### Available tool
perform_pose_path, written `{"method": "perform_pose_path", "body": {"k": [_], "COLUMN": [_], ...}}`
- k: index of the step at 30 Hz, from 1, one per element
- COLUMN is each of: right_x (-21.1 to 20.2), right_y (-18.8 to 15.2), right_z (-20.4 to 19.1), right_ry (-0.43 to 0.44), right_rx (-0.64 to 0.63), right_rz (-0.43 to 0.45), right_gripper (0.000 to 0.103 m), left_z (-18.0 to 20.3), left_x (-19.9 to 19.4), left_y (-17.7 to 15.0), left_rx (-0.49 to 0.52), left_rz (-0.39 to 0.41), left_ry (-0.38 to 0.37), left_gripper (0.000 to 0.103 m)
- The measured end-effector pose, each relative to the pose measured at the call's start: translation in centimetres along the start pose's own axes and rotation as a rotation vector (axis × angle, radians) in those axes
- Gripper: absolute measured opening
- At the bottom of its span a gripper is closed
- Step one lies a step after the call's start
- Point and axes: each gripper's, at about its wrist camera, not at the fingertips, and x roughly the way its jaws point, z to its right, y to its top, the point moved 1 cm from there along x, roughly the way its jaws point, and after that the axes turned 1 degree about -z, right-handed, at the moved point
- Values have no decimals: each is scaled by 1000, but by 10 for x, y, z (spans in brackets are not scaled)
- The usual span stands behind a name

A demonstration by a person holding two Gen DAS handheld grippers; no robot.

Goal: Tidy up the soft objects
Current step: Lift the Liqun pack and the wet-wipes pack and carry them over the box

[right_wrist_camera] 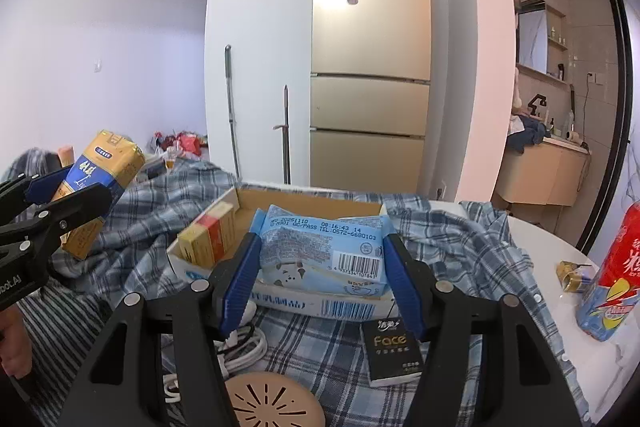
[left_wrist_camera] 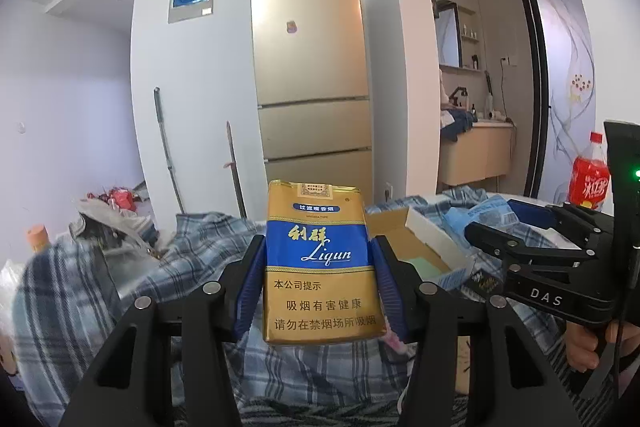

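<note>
I saw the left gripper (left_wrist_camera: pixel 318 267) clamped on the cigarette pack (left_wrist_camera: pixel 320 263) at frame centre — the right gripper (right_wrist_camera: pixel 320 263) clamped the tissue pack (right_wrist_camera: pixel 320 247), centre frame.

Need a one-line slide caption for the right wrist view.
Right claw grips a blue tissue pack above the cardboard box.

white walls | gold fridge (left_wrist_camera: pixel 310 59) ctr | vanity (left_wrist_camera: pixel 476 151) rt
</note>
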Motion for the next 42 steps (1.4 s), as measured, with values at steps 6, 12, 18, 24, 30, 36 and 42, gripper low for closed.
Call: {"method": "perform_pose_path", "body": {"k": [6,12,18,24,30,36,42], "right_x": [-16,-28,-36,-15,1,26,57], "right_y": [24,66,120,154,149,124,109], "right_z": [4,11,14,14,26,33,34], "right_ry": [-27,-39,-82,-142,-108,-97,-76], "right_rx": [-3,5,-6,17,98,101,110], "right_rz": [40,87,153,133,113,52,-36], "right_gripper": [61,61,61,61,61,61,61], "left_z": [3,12,19,19,20,15,15], "left_x": [-12,-23,-22,-17,-8,18,60], "left_y": [23,54,96,140,156,148,131], "left_rx": [17,4,1,-56,-81,-104,-103], "left_rz": [42,111,183,182,145,39,-82], "left_ry": [9,16,50,66,80,73,41], "left_gripper": [54,54,54,55,55,54,55]}}
